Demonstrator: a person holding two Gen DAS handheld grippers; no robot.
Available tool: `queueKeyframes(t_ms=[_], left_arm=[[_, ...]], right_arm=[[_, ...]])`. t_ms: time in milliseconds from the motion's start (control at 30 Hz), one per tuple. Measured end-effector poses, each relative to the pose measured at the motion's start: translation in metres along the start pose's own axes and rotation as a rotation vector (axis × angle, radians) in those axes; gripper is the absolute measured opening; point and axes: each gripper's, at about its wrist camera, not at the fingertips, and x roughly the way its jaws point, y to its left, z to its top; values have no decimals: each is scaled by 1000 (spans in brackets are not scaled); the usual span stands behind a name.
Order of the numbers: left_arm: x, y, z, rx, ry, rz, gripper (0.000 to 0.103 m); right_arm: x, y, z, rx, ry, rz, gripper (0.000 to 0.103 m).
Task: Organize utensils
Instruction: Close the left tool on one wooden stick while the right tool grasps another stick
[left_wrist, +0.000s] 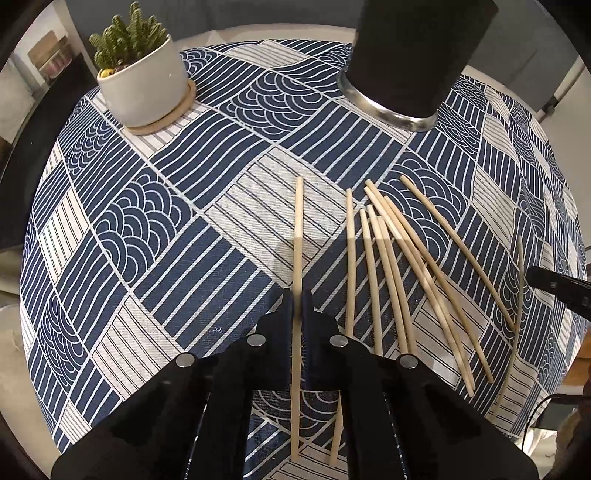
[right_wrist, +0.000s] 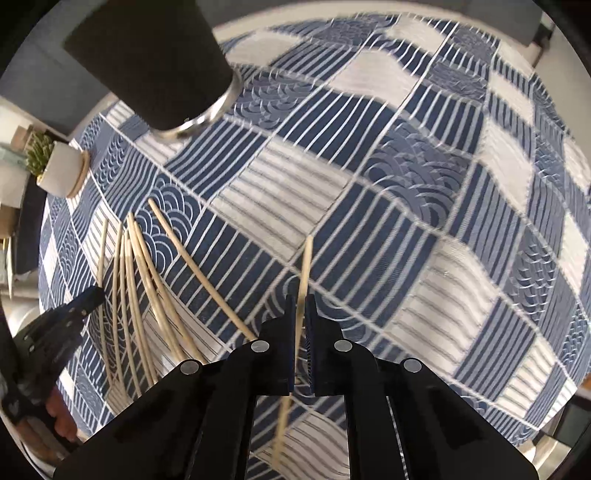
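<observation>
Each gripper clamps one chopstick
The left gripper (left_wrist: 297, 295) pinches a chopstick (left_wrist: 298, 218); the right gripper (right_wrist: 301, 301) pinches another chopstick (right_wrist: 306, 264) above the patterned tablecloth (right_wrist: 406, 206)

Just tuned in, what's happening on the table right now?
Each hand-held gripper is clamped on one chopstick. The left gripper pinches a chopstick set apart from the loose chopsticks lying fanned on the patterned tablecloth. The right gripper pinches another chopstick. The black holder stands beyond the pile, near a potted plant.
</observation>
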Motion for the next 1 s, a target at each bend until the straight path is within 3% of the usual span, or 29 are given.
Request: queueKeyframes(t_ms=[300, 400, 467, 567, 667, 733, 800, 1000], left_arm=[[-6, 13, -13, -38, 14, -60, 5], [-17, 14, -15, -37, -24, -52, 5], [-24, 14, -17, -33, -53, -34, 5], [-36, 15, -23, -43, -85, -24, 5], [-52, 15, -34, -54, -120, -10, 5], [-62, 17, -47, -62, -135, 7, 5], [-69, 20, -60, -75, -145, 16, 5], [-76, 29, -92, -118, -157, 52, 5]], right_arm=[[-51, -21, -24, 16, -109, 24, 3], [-64, -25, -35, 12, -150, 16, 3], [-71, -33, -41, 21, -152, 58, 5], [-68, -35, -46, 28, -144, 106, 7], [-59, -30, -53, -17, -138, 86, 9], [-52, -27, -58, -44, -124, 79, 25], [-43, -25, -63, -63, -113, 75, 32], [-21, -6, -71, -115, -51, 77, 32]])
